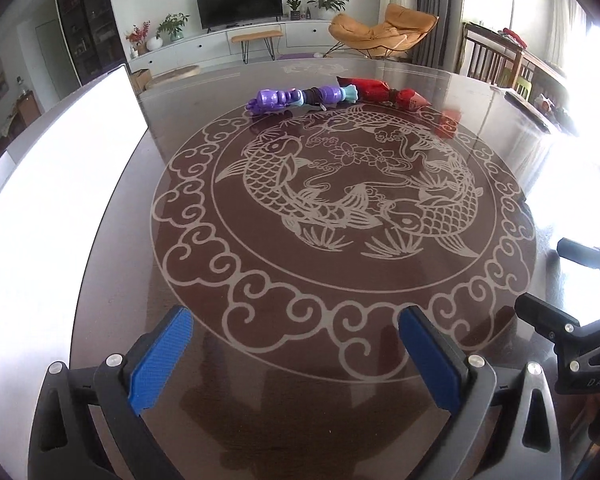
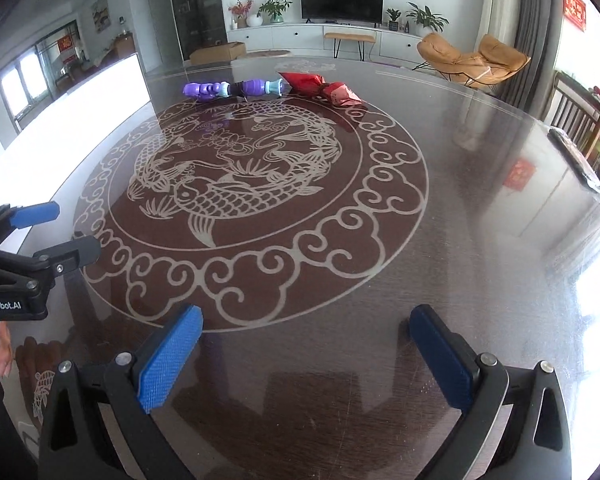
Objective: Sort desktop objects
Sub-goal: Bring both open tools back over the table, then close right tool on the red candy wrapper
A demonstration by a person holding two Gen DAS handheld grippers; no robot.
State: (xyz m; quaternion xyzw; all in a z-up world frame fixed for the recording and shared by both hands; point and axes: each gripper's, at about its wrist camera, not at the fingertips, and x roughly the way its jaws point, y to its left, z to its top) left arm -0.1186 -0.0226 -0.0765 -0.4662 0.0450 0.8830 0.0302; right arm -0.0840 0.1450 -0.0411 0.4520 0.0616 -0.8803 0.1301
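While both tongs stand apart and empty, nothing lies between them and the toys.
Left tongs point(image 1: 296, 354), right tongs point(image 2: 306, 358); jointed purple plastic toy point(image 1: 300, 98) touches crinkled red packet point(image 1: 384, 94) far across glossy carp-etched worktop point(image 1: 340, 420).

Two items are lying on the surface point(image 1: 480, 128): one purple segmented toy point(image 1: 300, 98) and one red wrapped packet point(image 1: 384, 94). One white rectangular panel point(image 1: 52, 200) is sitting at the left. Two grippers are showing, each presenting two blue-padded fingers point(image 1: 162, 360).
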